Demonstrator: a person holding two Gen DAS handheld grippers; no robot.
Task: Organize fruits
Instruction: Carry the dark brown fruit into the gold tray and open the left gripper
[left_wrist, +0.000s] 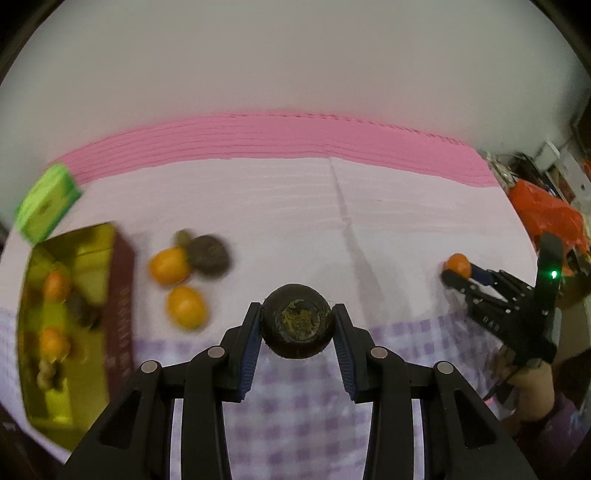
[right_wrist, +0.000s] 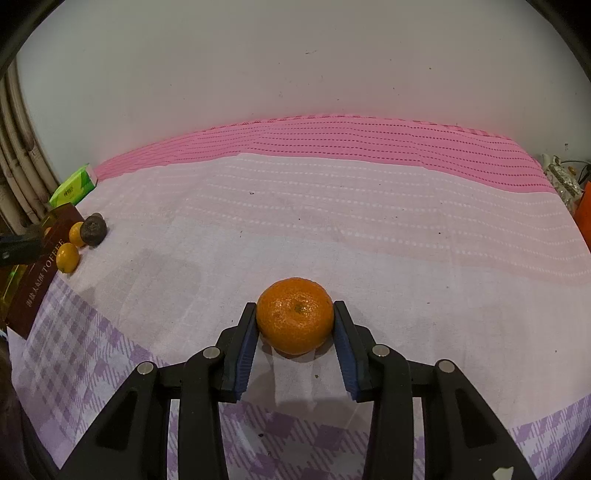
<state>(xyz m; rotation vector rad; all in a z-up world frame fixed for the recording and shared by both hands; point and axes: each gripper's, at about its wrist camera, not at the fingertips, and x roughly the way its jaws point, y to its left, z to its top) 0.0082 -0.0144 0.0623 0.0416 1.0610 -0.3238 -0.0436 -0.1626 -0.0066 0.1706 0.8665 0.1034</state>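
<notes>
The left gripper (left_wrist: 297, 325) pinches a dark round fruit (left_wrist: 295, 320) and the right gripper (right_wrist: 295, 321) clamps a mandarin (right_wrist: 294, 316), while at nine o'clock the gold tin (left_wrist: 88, 243) already holds several fruits, with two oranges (left_wrist: 185, 307) and another dark fruit (left_wrist: 209, 255) beside it apparently left to load.

The left gripper (left_wrist: 297, 325) is clamped on a dark round fruit (left_wrist: 295, 320), black fingers (left_wrist: 248, 332) pressing both sides. The right gripper (right_wrist: 295, 325) sits low over the bed, its fingers (right_wrist: 246, 334) touching an orange tangerine (right_wrist: 294, 315) on both sides.
</notes>
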